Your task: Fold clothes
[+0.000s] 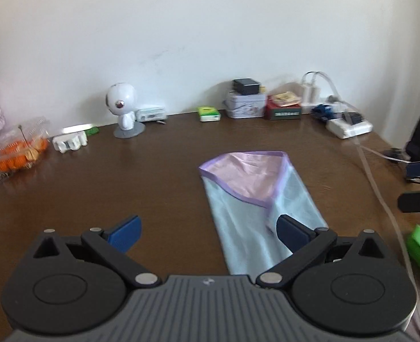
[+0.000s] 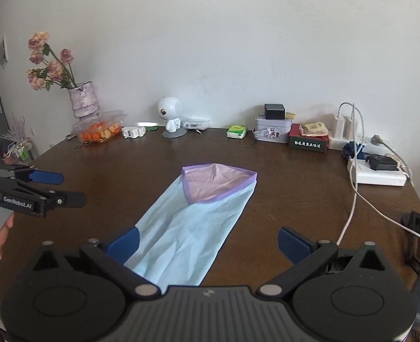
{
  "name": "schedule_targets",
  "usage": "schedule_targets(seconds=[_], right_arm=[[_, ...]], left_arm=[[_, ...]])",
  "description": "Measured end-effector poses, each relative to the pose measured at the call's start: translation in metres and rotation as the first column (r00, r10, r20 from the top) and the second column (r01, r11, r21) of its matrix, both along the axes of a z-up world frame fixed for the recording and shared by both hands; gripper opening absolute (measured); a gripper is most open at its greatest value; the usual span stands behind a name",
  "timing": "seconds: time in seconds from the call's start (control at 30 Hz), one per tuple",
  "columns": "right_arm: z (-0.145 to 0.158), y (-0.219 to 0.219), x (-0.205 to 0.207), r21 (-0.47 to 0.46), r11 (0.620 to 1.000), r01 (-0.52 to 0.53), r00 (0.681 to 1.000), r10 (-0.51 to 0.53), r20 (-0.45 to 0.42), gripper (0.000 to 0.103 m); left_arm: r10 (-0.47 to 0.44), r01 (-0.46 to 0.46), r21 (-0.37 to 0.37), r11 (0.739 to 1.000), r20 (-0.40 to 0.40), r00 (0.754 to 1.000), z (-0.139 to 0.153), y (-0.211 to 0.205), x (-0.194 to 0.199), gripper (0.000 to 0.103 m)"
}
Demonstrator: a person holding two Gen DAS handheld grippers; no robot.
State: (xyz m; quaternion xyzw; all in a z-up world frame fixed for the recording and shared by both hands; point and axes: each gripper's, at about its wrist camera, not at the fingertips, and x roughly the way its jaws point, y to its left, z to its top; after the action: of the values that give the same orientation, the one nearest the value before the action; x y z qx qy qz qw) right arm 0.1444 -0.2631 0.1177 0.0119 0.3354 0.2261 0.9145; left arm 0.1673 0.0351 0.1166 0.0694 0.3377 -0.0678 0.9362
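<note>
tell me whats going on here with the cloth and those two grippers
A person is folding clothes with a handheld gripper in each hand. The cloth, light blue with a pink, purple-trimmed part at its far end, lies folded into a long strip on the table. Both the left gripper and the right gripper are wide open above it, holding nothing.

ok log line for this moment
left gripper open | right gripper open | cloth folded on table, unheld

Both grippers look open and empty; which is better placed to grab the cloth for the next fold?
Probably the right gripper: the cloth lies between its fingers. The left gripper sits off its side.
</note>
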Motion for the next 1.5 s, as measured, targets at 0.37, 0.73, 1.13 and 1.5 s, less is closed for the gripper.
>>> schedule_targets(seconds=[0.37,0.73,1.13,1.5], right_arm=[[-0.069,0.034,0.216,-0.026,0.992,0.123,0.944,-0.125,-0.305,0.048],[-0.087,0.056,0.238,-0.194,0.980,0.051,0.960,-0.102,-0.262,0.002],[-0.085,0.067,0.297,-0.215,0.973,0.086,0.961,-0.138,-0.240,0.002],[-0.051,0.052,0.233,-0.172,0.984,0.037,0.999,-0.032,0.031,0.103]], left_arm=[[0.102,-0.129,-0.069,0.989,-0.301,0.948,-0.084,-0.011,0.186,0.059],[0.072,-0.082,-0.039,0.996,-0.214,0.974,-0.090,-0.018,0.217,0.003],[0.101,-0.110,-0.029,0.994,-0.207,0.973,-0.091,-0.010,0.276,0.003],[0.015,-0.016,0.041,0.999,0.026,1.000,-0.039,-0.004,0.179,0.103]])
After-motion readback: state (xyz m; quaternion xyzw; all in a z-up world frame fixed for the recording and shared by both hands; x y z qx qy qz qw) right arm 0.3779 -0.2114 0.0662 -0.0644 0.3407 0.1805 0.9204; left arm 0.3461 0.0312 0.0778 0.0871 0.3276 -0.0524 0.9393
